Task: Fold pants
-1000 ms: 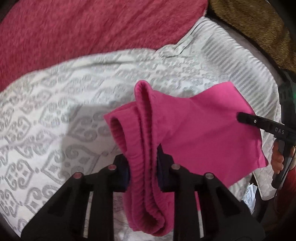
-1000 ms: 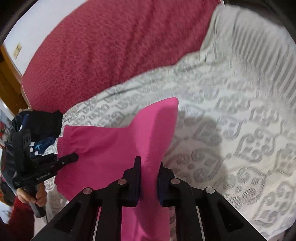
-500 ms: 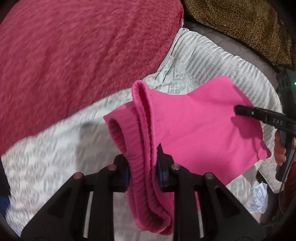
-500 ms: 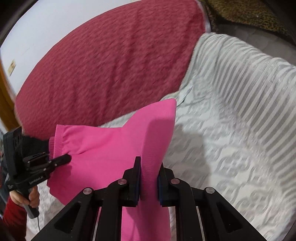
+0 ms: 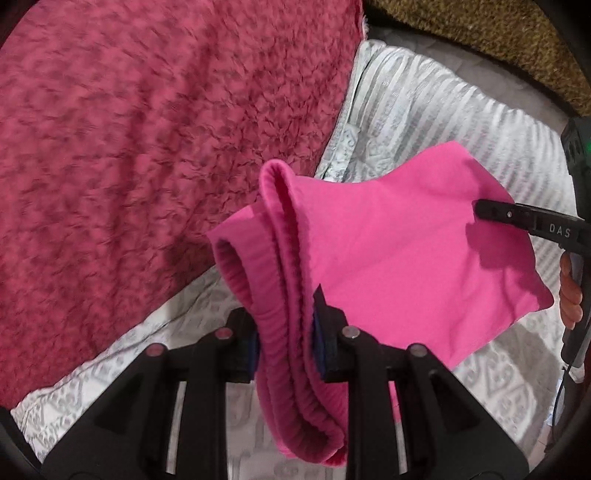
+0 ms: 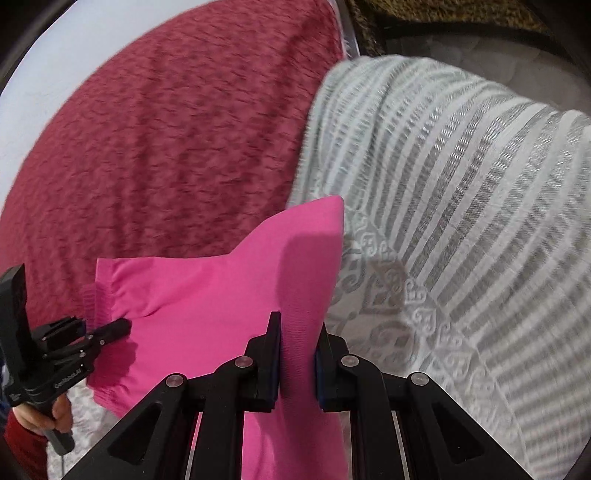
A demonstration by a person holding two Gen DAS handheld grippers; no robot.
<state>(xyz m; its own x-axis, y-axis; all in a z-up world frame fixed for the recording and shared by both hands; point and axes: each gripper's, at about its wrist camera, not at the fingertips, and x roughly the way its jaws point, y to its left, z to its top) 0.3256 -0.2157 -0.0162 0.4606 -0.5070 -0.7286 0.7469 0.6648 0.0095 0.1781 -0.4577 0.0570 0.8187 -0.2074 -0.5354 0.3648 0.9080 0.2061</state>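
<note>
One pair of pink pants (image 5: 399, 258) is in view, and two tongs: the left tongs (image 5: 286, 332) and the right tongs (image 6: 297, 354). One red blanket (image 5: 147, 147), one patterned white bedcover (image 6: 461, 221) and one brown furry throw (image 5: 480, 33) complete the count.

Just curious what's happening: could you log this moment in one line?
step: carrying | left gripper: clamped on pink pants waistband | right gripper: clamped on other end | pants: lifted above patterned bedspread

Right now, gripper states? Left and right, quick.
Left gripper: closed on the ribbed elastic waistband of the bright pink knit pants.
Right gripper: closed on the smooth folded edge of the same pants.
</note>
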